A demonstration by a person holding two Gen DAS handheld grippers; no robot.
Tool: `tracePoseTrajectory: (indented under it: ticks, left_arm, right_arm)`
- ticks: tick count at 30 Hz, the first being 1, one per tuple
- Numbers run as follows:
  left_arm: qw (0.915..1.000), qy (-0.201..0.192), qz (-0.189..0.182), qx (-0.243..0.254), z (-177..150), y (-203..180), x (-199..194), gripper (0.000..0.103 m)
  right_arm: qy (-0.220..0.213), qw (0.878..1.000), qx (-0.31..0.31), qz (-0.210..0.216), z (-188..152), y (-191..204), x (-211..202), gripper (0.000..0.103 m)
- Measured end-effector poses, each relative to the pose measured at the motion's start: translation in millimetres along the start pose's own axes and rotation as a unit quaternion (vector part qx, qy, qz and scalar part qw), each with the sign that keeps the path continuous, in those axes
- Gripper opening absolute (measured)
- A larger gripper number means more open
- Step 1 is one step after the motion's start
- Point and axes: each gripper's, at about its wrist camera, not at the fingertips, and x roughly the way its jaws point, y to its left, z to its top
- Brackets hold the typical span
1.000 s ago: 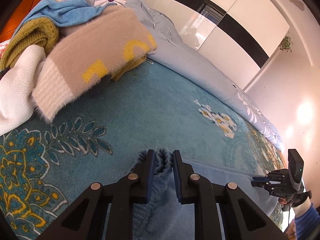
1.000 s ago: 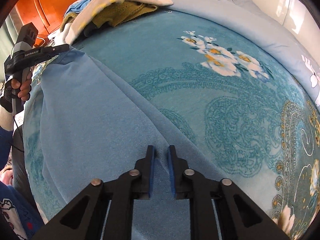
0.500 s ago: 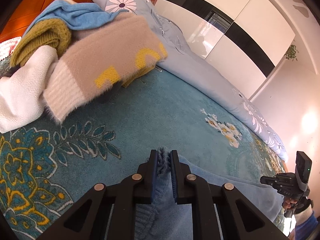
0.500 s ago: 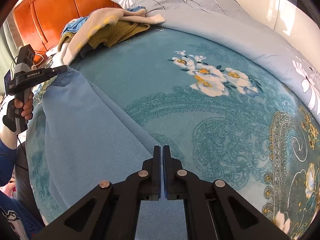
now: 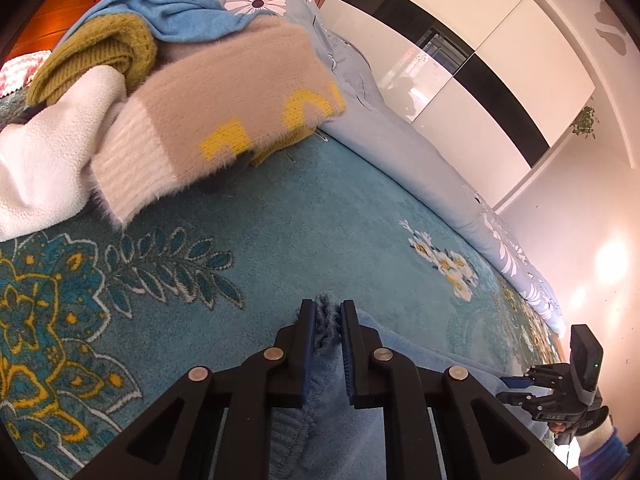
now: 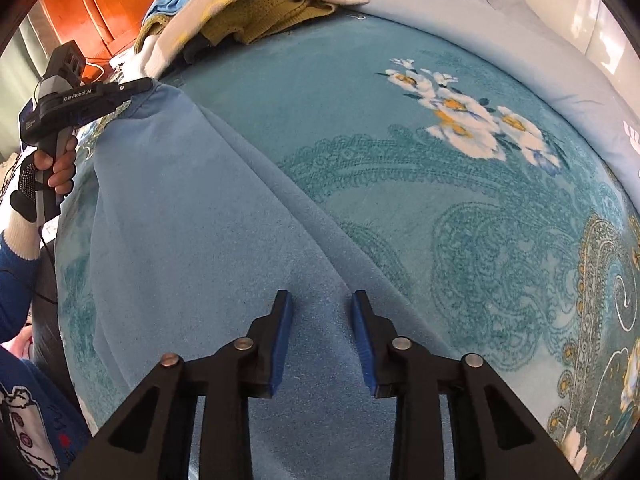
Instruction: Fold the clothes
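Currently, left tongs (image 5: pixel 328 312) pinch the bunched edge of the blue garment (image 6: pixel 192 216); right tongs (image 6: pixel 322 300) hover spread above its opposite end

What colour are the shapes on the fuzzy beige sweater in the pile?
Yellow, on the beige sweater; clearest in the left wrist view.

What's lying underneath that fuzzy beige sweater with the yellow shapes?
The beige sweater rests on a pile: an olive knit and a blue garment show behind it, a white fleece beside it, a mustard edge beneath. Anything deeper is covered.
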Motion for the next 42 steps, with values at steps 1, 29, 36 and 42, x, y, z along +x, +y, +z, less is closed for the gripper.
tracePoseTrajectory:
  ticks: [1,29,36,42]
  left_arm:
    - [1.0000,-0.001,-0.001,0.000,-0.2,-0.2,-0.2,0.014]
    - [0.9984,0.020,0.027,-0.045,6.1,18.9,21.6,0.017]
    - [0.9934,0.021,0.100,-0.053,18.3,19.2,15.3,0.035]
    - [0.9950,0.006,0.094,-0.033,16.1,-10.9,-16.8,0.041]
  right_arm:
    - [0.000,1.000,0.002,0.000,0.2,1.4,-1.4,0.014]
    - [-0.014,0.998,0.043,-0.051,9.8,-18.8,4.5,0.006]
    - [-0.053,0.989,0.095,-0.097,-11.9,-25.0,-37.3,0.039]
    - [-0.126,0.944,0.280,-0.123,-118.8,-63.7,-99.1,0.045]
